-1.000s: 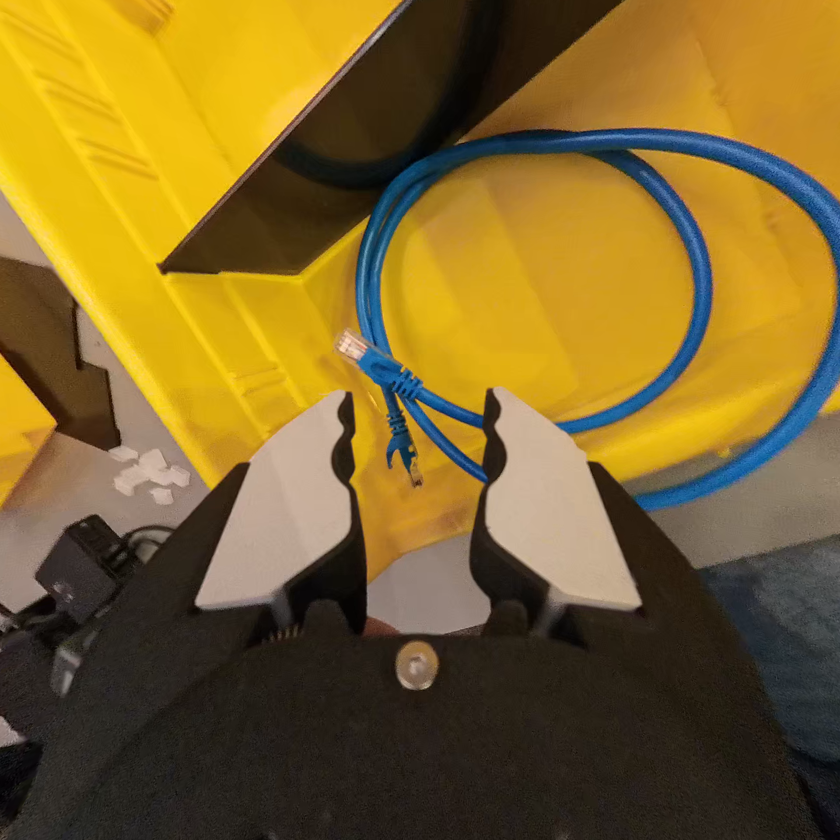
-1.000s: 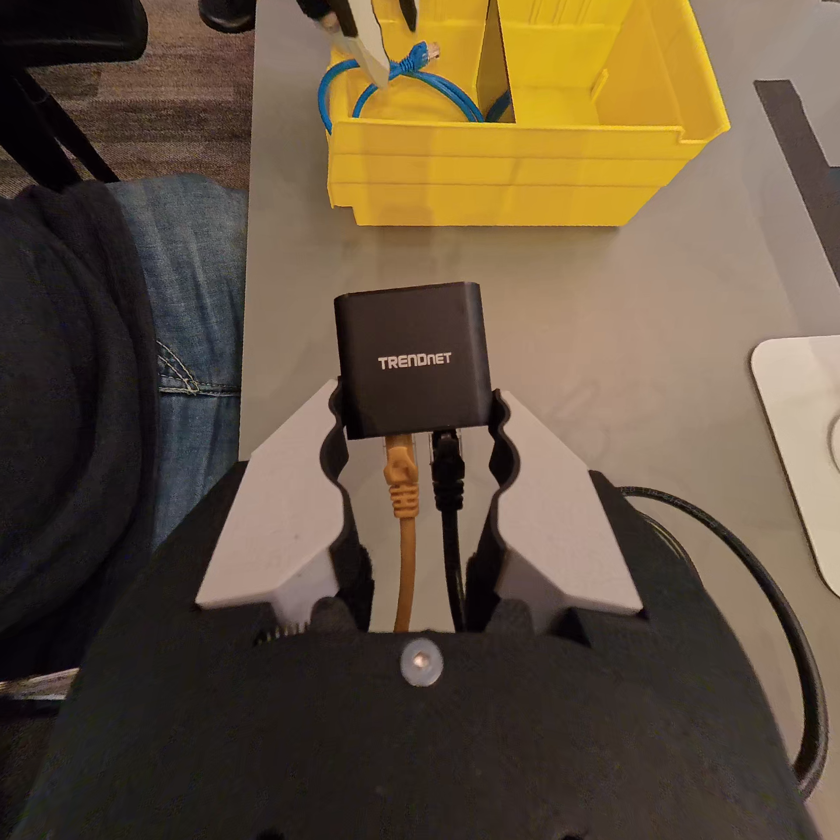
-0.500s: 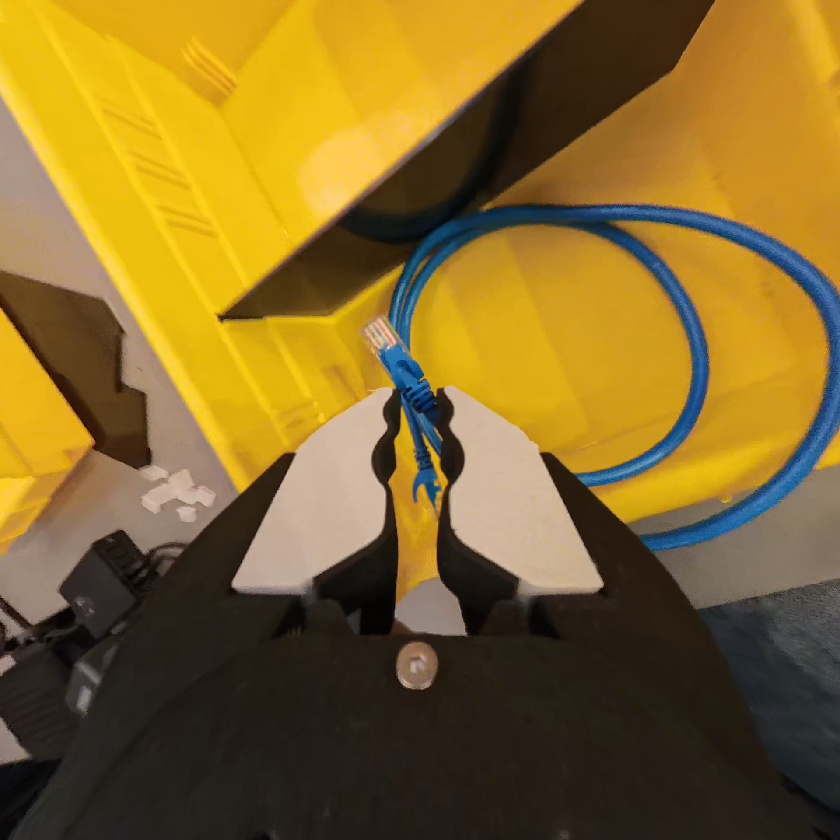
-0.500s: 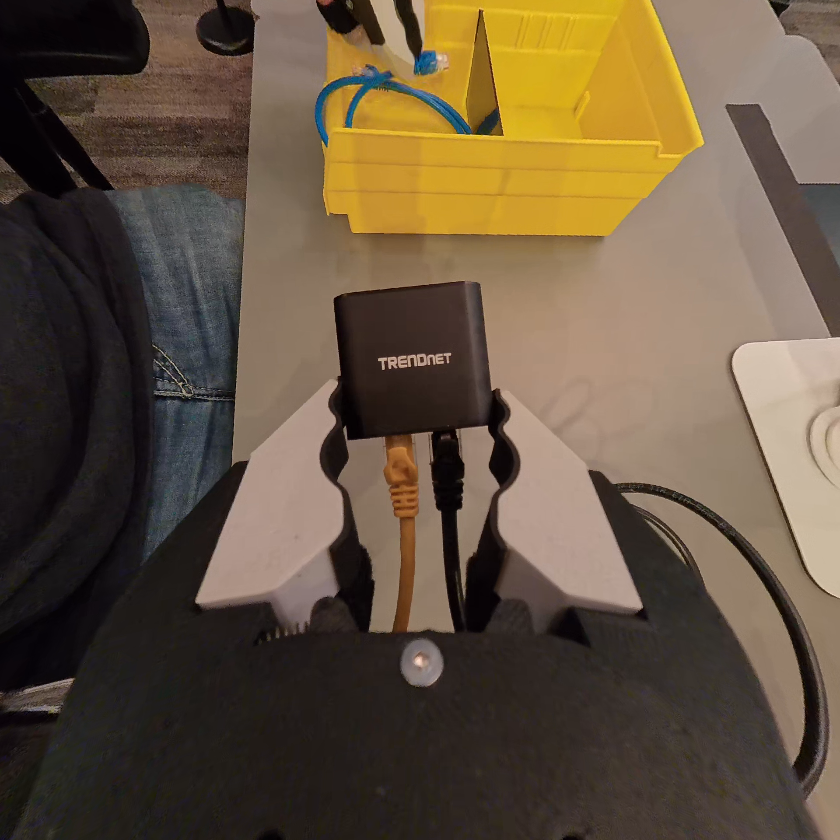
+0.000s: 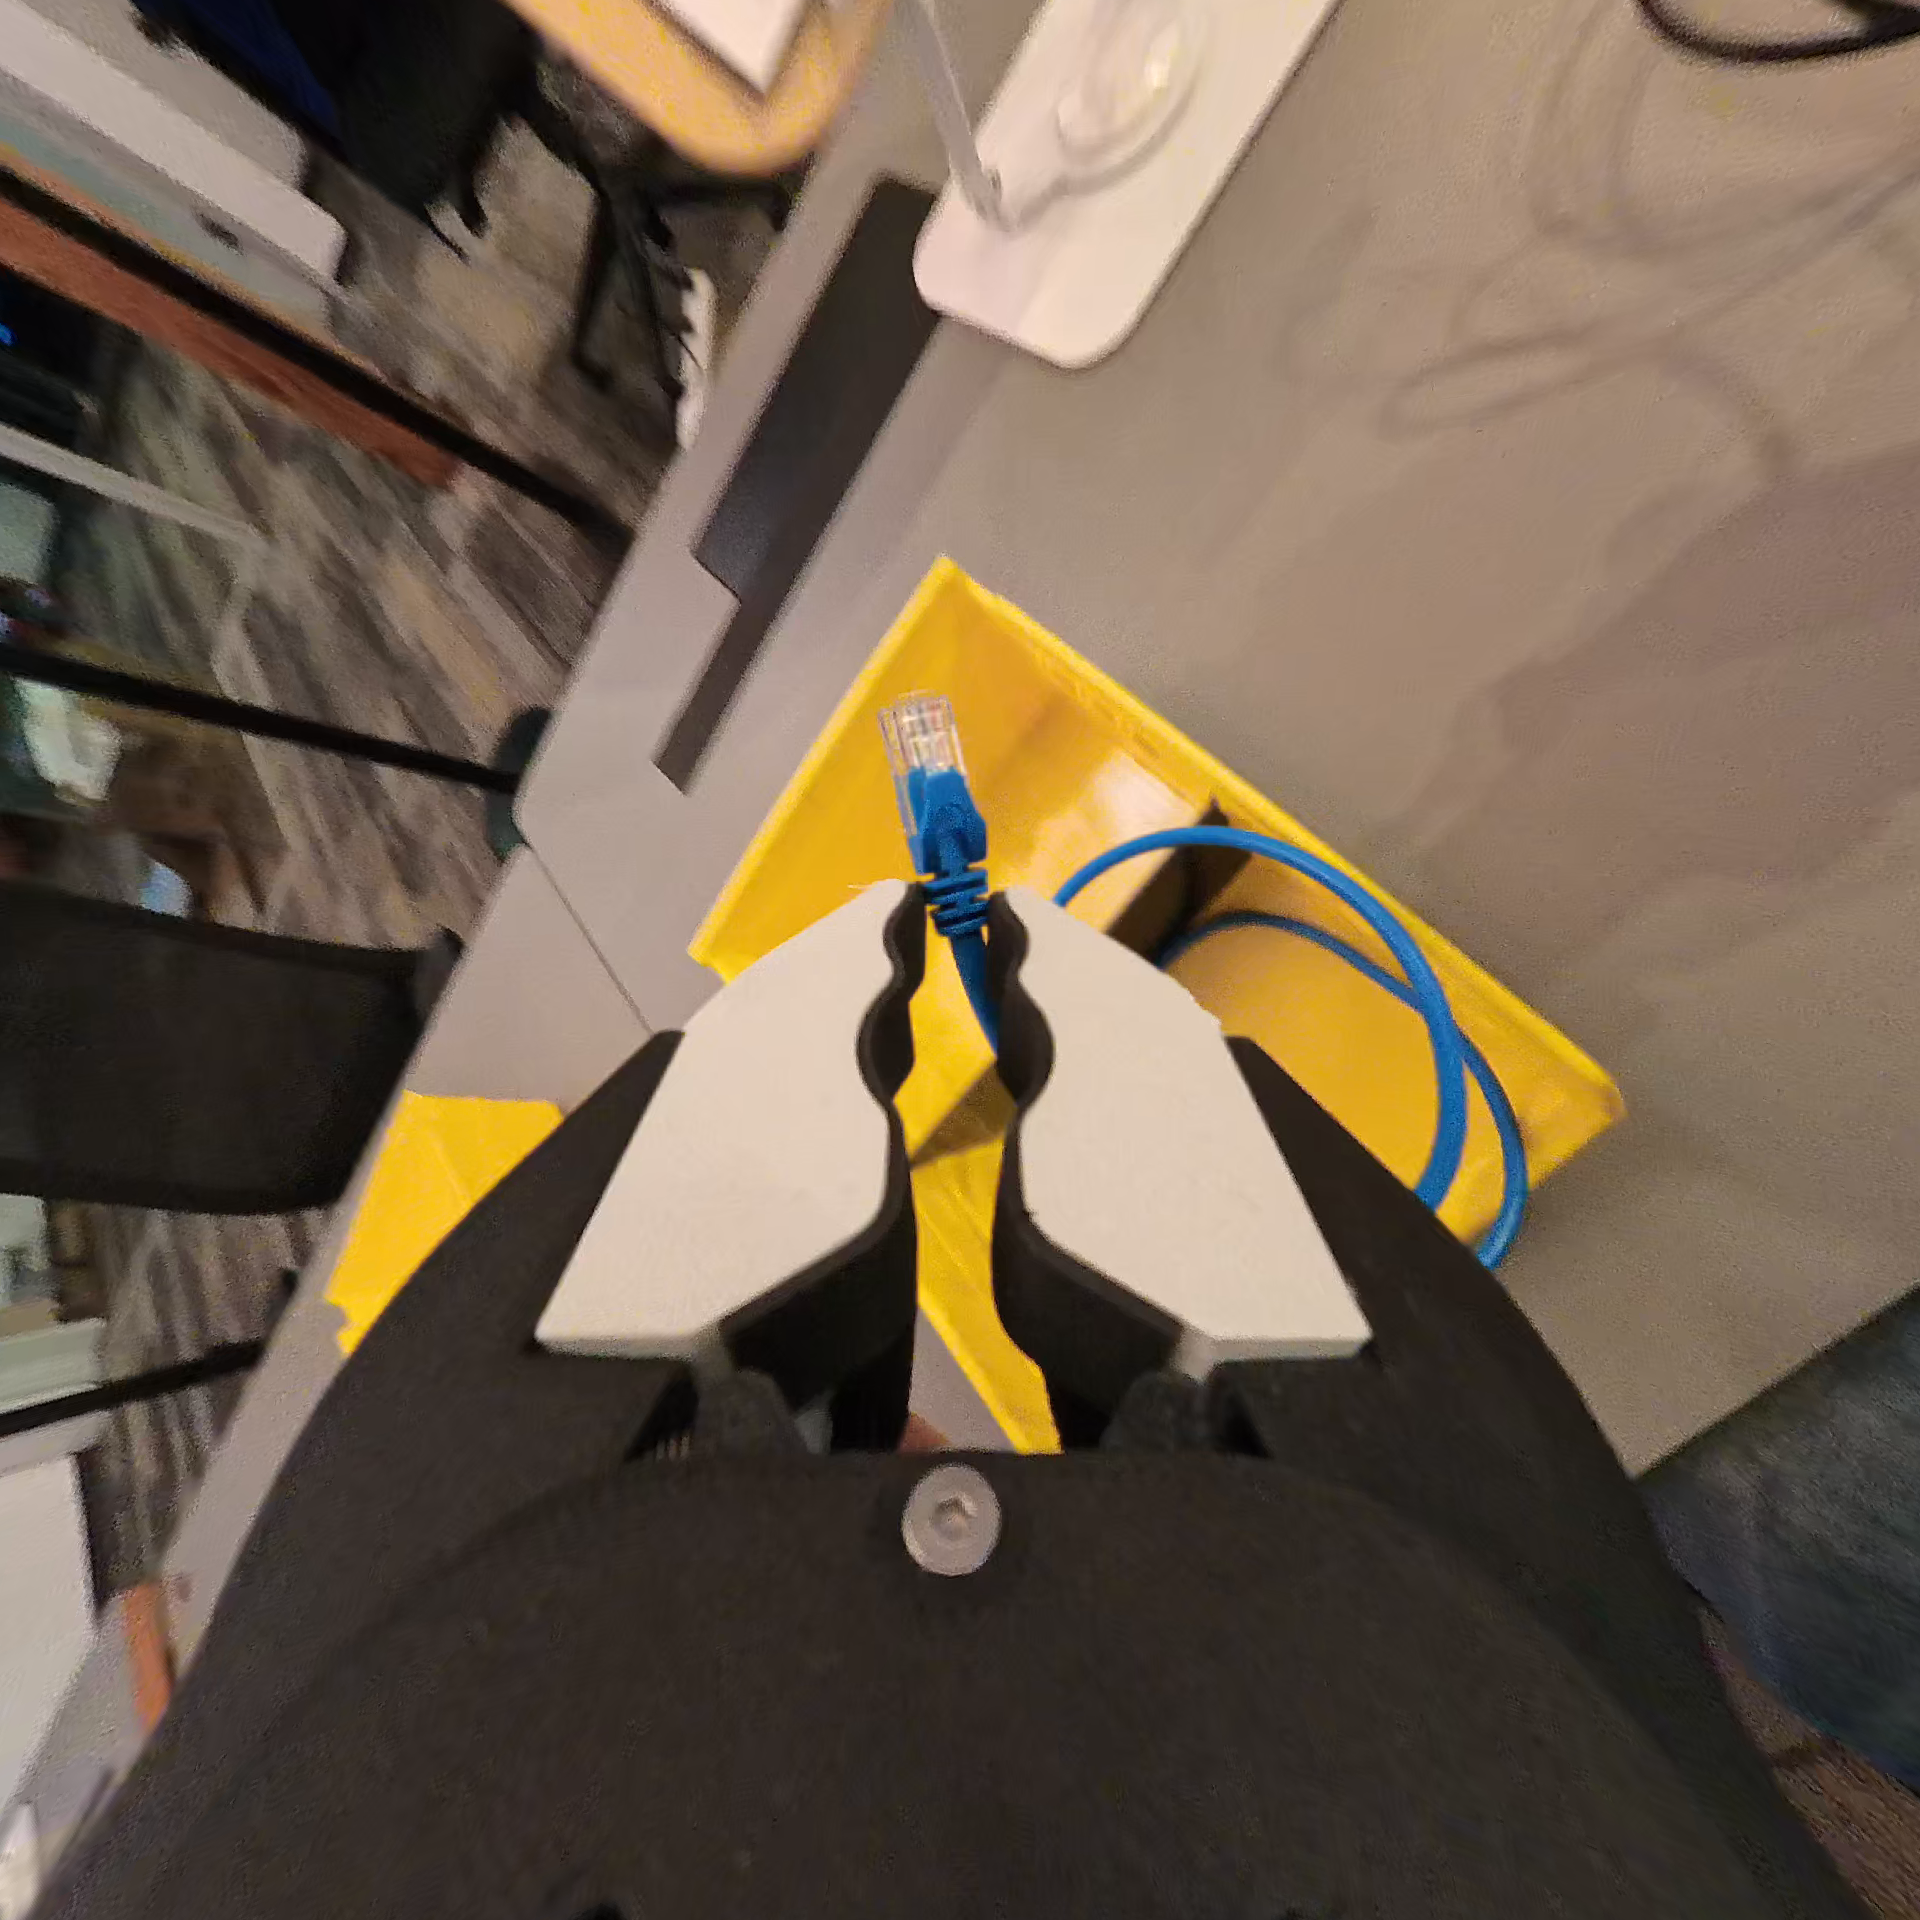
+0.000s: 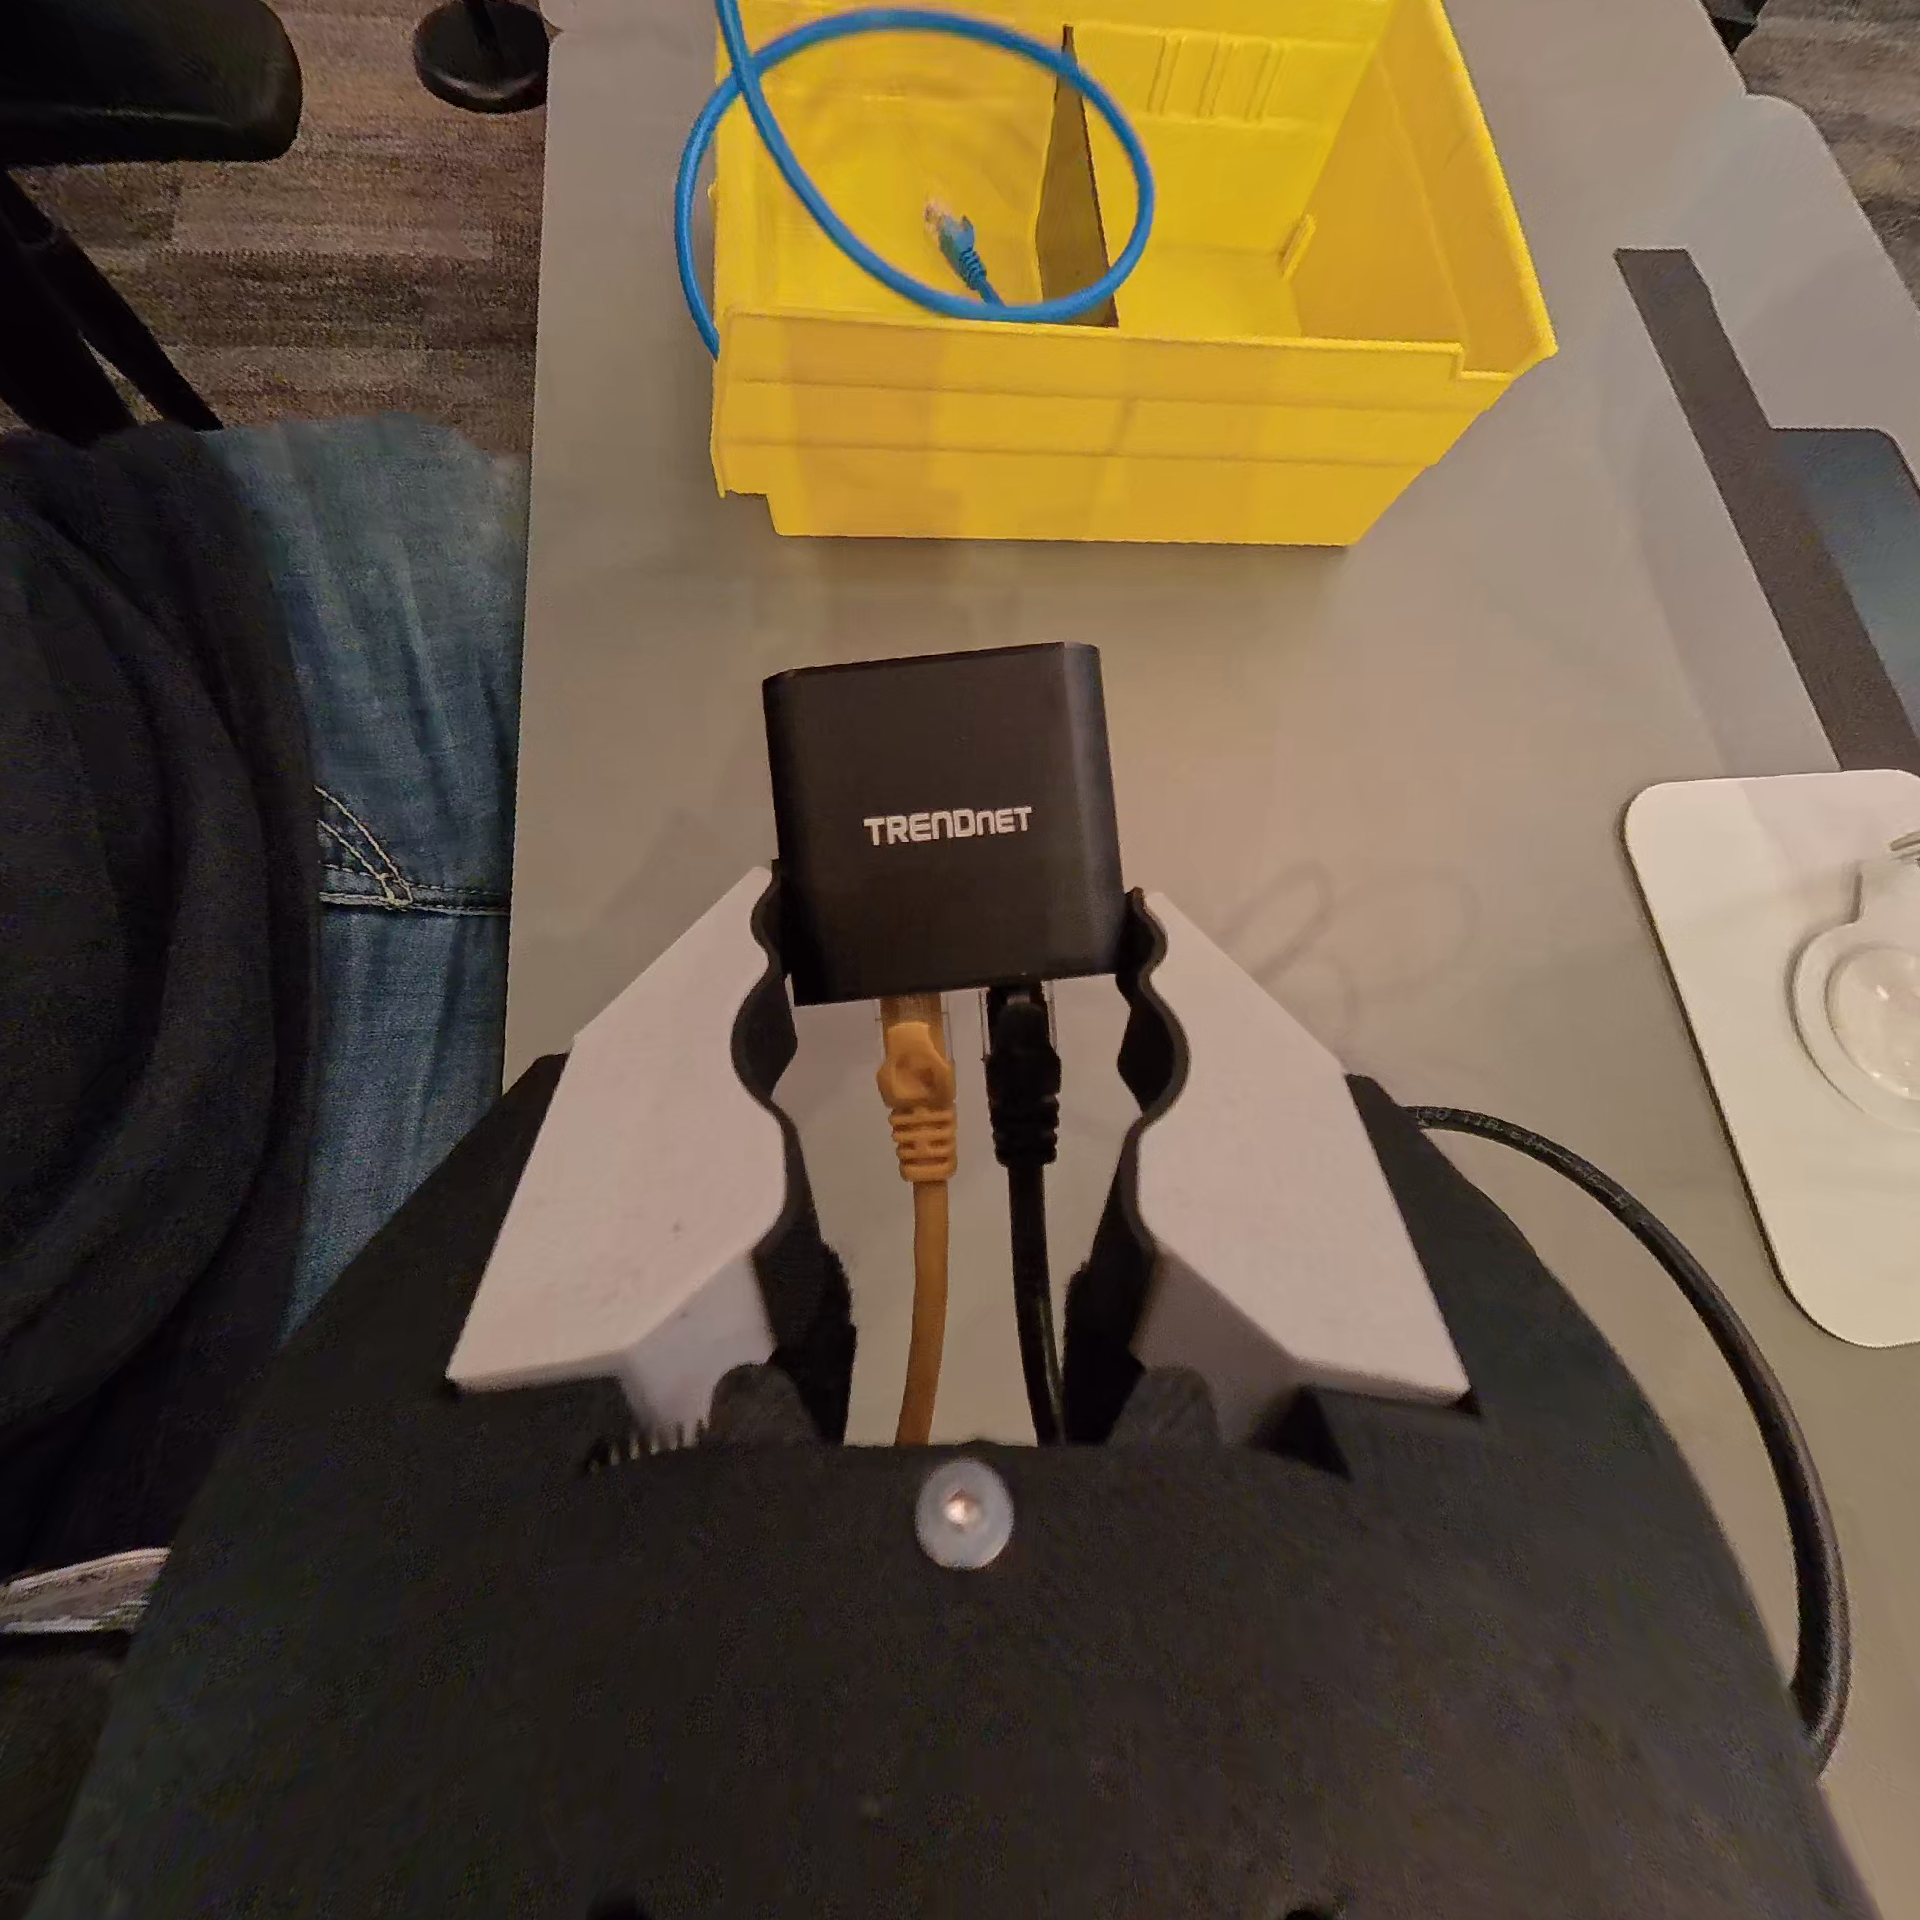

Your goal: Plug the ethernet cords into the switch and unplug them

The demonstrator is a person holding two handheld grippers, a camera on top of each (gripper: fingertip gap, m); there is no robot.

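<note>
My left gripper is shut on the blue ethernet cord just behind its clear plug. It holds the plug pointing up, above the yellow bin. The rest of the cord loops down into the bin. In the right wrist view the blue loop rises out of the bin past the top edge, and its other plug hangs inside. My right gripper is shut on the black switch. An orange cord and a black cord are plugged into the switch's near side.
The bin has a dark divider. A white pad with a clear piece lies at the table's right. A black cable curves by my right gripper. A person's jeans leg is at the left table edge. A dark strip runs along the far right. My right fingertips sit around 25 cm from my left ones.
My left gripper closed on the blue cord behind the plug and lifted it up out of the bin, swinging its view over the table. The right gripper kept hold of the switch.
</note>
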